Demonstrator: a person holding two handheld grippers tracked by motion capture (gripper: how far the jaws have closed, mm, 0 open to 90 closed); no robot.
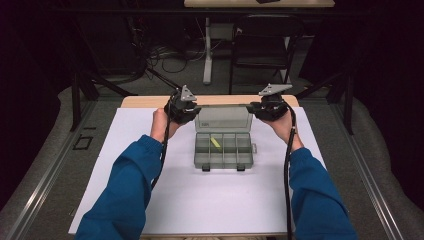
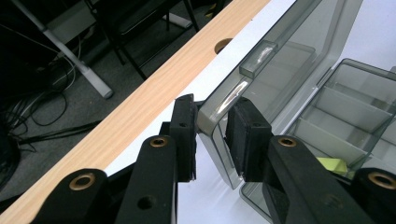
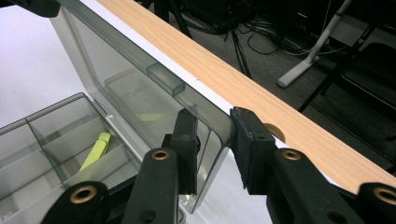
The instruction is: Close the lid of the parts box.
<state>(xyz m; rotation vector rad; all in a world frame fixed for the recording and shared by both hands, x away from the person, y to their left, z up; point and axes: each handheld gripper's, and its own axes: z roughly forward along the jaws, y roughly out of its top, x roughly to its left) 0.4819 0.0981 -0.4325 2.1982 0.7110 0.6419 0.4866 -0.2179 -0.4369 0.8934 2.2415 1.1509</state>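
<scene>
A clear grey compartment box (image 1: 197, 151) sits mid-table on the white sheet, its lid (image 1: 223, 120) standing open at the far side. A small yellow-green piece (image 1: 215, 142) lies in a back compartment and is also seen in the gripper views (image 2: 332, 164) (image 3: 95, 149). My left gripper (image 1: 194, 111) holds the lid's upper left corner; in the left gripper view its pads (image 2: 187, 126) press on the lid's rim (image 2: 261, 51). My right gripper (image 1: 253, 108) is shut on the upper right corner, with the rim (image 3: 163, 77) running away from its pads (image 3: 245, 135).
The white sheet (image 1: 210, 200) covers most of the table. A wooden strip (image 1: 145, 101) with a cable hole (image 2: 223, 45) runs along the far edge. Beyond it stand a black chair (image 1: 262, 42), a white desk leg (image 1: 207, 50) and floor cables (image 1: 165, 52).
</scene>
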